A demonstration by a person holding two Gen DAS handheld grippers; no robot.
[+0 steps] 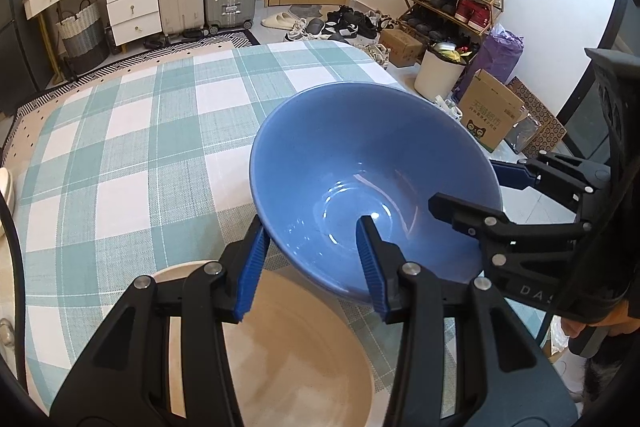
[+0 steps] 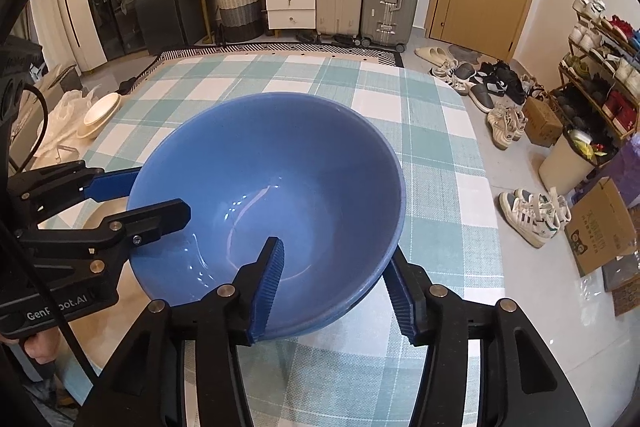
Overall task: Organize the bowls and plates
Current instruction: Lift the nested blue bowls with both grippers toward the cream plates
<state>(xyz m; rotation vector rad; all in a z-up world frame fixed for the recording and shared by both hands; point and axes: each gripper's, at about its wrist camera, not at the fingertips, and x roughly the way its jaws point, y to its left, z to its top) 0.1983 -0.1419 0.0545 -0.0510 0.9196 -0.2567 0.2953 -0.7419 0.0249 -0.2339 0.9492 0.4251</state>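
A large blue bowl sits over the checked tablecloth, and it also shows in the right wrist view, where a second blue rim peeks out beneath it. My left gripper straddles its near-left rim, one finger inside and one outside, jaws apart. My right gripper straddles the opposite rim the same way. Each gripper shows in the other's view: the right gripper and the left gripper. A beige plate lies under the bowl's near edge.
A cream dish lies at the table's left edge next to a plastic bag. The table drops off on the right to a floor with shoes, a cardboard box and a white bin.
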